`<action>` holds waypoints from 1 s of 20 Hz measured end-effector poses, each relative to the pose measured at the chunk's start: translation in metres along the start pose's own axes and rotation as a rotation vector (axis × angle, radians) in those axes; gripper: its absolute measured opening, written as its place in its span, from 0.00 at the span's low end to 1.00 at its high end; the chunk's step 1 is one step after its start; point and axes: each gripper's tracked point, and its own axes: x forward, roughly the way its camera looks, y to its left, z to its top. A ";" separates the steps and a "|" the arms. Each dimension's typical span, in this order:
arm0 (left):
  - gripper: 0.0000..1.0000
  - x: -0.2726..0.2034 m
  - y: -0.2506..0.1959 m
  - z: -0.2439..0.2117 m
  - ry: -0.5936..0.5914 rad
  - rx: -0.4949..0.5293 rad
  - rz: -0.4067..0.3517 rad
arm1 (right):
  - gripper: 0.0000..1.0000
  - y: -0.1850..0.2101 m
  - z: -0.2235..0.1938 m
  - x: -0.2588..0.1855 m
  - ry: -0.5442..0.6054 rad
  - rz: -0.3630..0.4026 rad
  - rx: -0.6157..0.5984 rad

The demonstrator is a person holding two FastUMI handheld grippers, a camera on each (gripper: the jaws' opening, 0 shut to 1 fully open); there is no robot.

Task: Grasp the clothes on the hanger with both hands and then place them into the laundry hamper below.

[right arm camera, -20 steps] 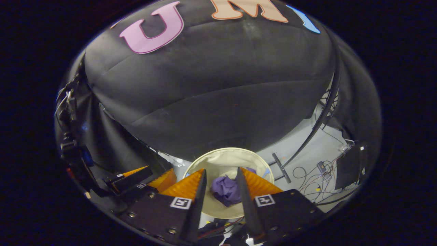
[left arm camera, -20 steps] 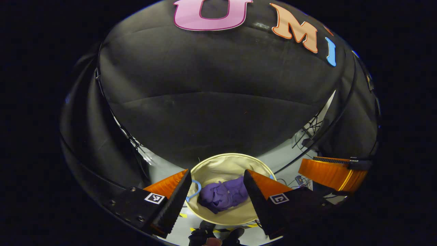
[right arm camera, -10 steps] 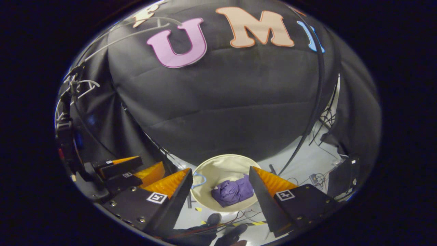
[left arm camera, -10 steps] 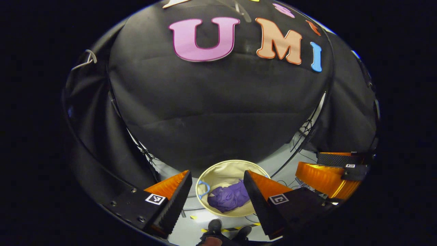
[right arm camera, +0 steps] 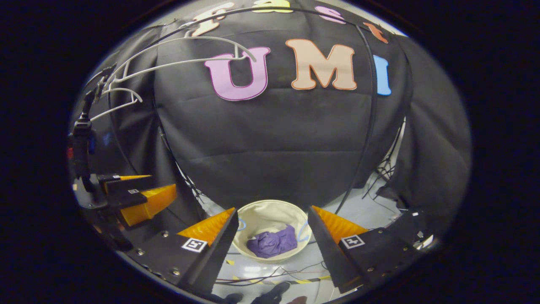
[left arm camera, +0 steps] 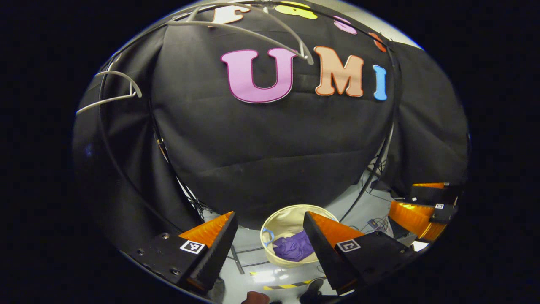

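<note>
Both grippers have risen since a second ago: the round cream fabric laundry hamper (left arm camera: 291, 215) looks smaller and lies farther below, and bare white plastic hangers (left arm camera: 253, 31) have come into sight at the top of each view. At that earlier moment the right gripper's fingers stood narrow; they now stand wide.

Seen from the left gripper view, the left gripper (left arm camera: 268, 249) has its fingers spread wide with nothing between them. The crumpled purple garment (left arm camera: 294, 249) lies inside the hamper, against the near wall, beside a light blue handle loop (left arm camera: 266, 234) at the hamper's rim. The other gripper shows at the right edge of this view, well apart from the hamper.

From the right gripper view, the right gripper (right arm camera: 272, 247) is likewise wide and empty, with the hamper (right arm camera: 270, 211) framed between its fingers and the purple garment (right arm camera: 272, 244) bunched on the hamper's bottom. The left gripper (right arm camera: 139, 196) shows at the left, held above the pale floor (right arm camera: 379, 202). White hangers (right arm camera: 185, 52) hang empty near the top left, on a thin dark rail (right arm camera: 371, 105) that curves down the cloth wall. Loose cables trail across the floor near the hamper's base.
</note>
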 end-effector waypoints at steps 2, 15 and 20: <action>0.98 -0.023 0.006 -0.001 -0.010 -0.016 -0.030 | 0.99 0.017 0.002 -0.020 -0.028 -0.009 0.013; 0.97 -0.166 0.050 0.080 -0.258 -0.054 -0.068 | 1.00 0.059 0.089 -0.152 -0.261 -0.086 0.046; 0.96 -0.205 0.057 0.130 -0.381 -0.053 -0.028 | 1.00 0.027 0.106 -0.183 -0.345 -0.089 0.073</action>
